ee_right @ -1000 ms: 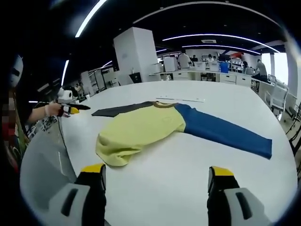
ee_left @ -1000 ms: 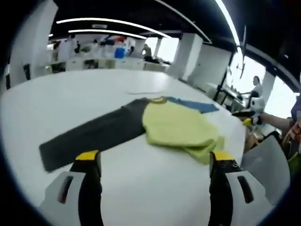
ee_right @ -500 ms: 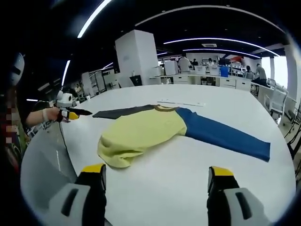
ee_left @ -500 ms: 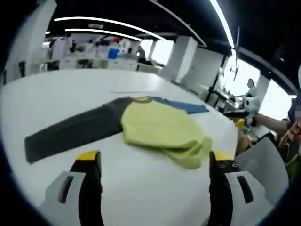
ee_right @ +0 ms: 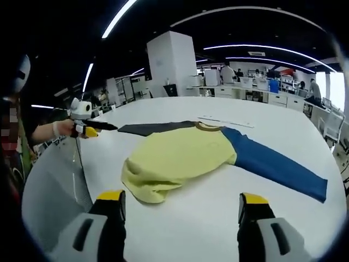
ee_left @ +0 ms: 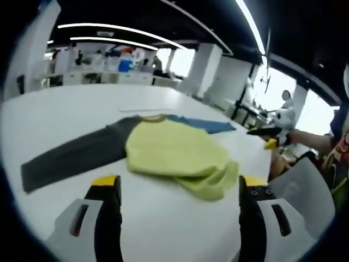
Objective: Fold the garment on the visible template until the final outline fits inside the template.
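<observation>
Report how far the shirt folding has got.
Done: the yellow body of the shirt looks partly bunched or folded at its hem.

In hand: nothing; the left claw and right claw are open, off the cloth.

Left: the dark grey sleeve and blue sleeve lie spread out flat on the white table, unfolded. I cannot make out a template outline, so fit cannot be judged.
</observation>
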Available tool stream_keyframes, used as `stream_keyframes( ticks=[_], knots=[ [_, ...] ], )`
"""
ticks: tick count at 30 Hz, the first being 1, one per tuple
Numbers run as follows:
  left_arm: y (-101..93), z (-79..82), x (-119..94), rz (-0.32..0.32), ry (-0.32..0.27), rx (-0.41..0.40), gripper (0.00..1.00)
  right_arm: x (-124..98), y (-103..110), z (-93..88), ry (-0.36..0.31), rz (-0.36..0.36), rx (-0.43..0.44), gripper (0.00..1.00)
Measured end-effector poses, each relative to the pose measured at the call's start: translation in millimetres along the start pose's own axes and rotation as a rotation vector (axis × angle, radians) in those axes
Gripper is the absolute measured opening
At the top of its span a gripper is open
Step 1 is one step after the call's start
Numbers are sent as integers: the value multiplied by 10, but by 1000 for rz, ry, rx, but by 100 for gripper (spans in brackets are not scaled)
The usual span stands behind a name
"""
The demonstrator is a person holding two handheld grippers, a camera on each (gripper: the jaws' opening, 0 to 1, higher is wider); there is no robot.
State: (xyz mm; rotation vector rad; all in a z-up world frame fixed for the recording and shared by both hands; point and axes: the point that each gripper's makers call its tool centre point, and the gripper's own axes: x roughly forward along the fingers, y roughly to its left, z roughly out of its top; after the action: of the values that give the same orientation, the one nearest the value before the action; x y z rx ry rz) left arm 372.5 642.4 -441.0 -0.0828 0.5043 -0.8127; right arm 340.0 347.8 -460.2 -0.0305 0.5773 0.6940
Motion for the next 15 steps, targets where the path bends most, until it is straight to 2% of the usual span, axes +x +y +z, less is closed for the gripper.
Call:
stream_keyframes(
  ticks=[7,10,13,15],
  knots=[
    [-144,-13,156,-56,11,14,83,285,182,-86,34,26,49,60],
    [-183,-10,166,-65,1,-2,83,445,214,-119,64,37,115,52],
    [-177,-14,140,-62,-4,-3,83,605,195,-156,91,29,151,36],
    [-145,-32,103,-56,-3,-6,83,688,118,-132,73,6,234,28]
  ],
)
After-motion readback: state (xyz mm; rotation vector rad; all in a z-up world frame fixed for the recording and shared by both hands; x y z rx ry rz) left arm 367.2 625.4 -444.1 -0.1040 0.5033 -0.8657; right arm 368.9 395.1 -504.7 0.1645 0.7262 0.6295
